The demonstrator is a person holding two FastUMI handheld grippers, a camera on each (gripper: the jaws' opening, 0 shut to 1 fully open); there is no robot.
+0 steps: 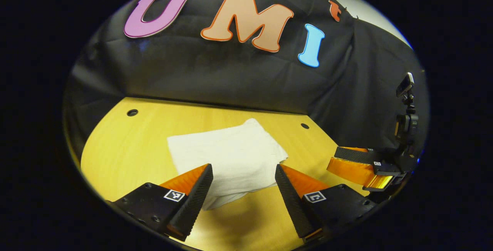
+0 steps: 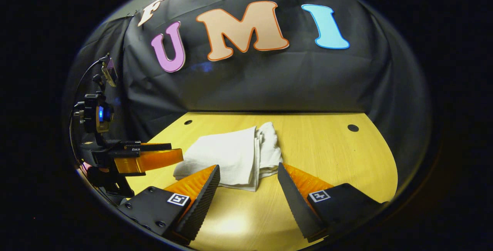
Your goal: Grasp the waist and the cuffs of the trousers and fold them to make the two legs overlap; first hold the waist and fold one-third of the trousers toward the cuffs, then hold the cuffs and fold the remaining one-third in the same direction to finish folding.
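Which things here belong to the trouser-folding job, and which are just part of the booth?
Job:
- folded white trousers, lying in a bundle on the table
- left gripper, fingers apart, holding nothing
- right gripper, fingers apart, holding nothing

Just there:
- yellow wooden table with its round holes
- black cloth wall

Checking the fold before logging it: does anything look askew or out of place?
The trousers lie as a folded bundle on the table, but one end is bunched and its layers don't line up. Both grippers are open, apart from the cloth.
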